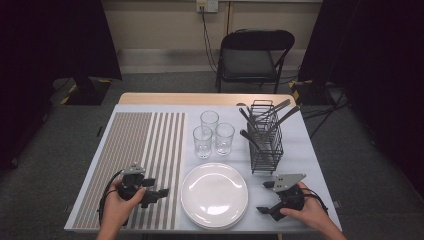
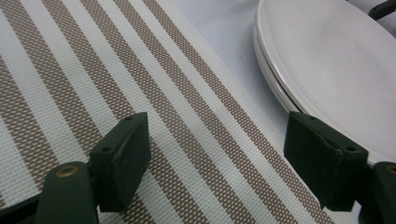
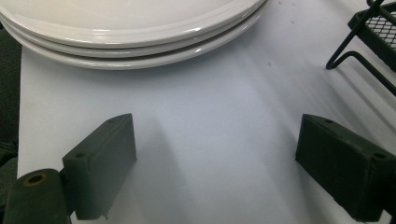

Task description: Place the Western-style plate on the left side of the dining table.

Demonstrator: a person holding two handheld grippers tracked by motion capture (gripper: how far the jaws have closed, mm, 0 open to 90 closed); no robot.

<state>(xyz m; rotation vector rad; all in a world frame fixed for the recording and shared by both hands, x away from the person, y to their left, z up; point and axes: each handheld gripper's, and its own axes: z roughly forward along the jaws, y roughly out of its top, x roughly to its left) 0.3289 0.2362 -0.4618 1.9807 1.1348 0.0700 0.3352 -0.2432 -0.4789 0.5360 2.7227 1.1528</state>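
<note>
1. The stack of plates [image 1: 214,194] sits at the near edge of the table [image 1: 310,165], and everything else is placed from it.
2. The left gripper [image 1: 159,192] lies just left of the plates, over the striped mat [image 1: 145,145], its jaws spread wide with nothing between them. In the left gripper view the plate rim [image 2: 280,88] runs close beside one jaw without touching it.
3. The right gripper [image 1: 265,197] rests just right of the plates on bare white tabletop, jaws also wide apart and empty.
4. Open room: a strip of bare table lies between the plates and the wire rack [image 1: 266,145], which stands behind and to the right of them; three glasses [image 1: 214,134] stand just behind the plates.
5. The right gripper view shows the plates [image 3: 130,37] as stacked rims, at least two and perhaps three; from above they look like one.
6. The rack's foot [image 3: 369,42] is cut off at that view's corner, and the utensils [image 1: 270,120] in it are too small to name.
</note>
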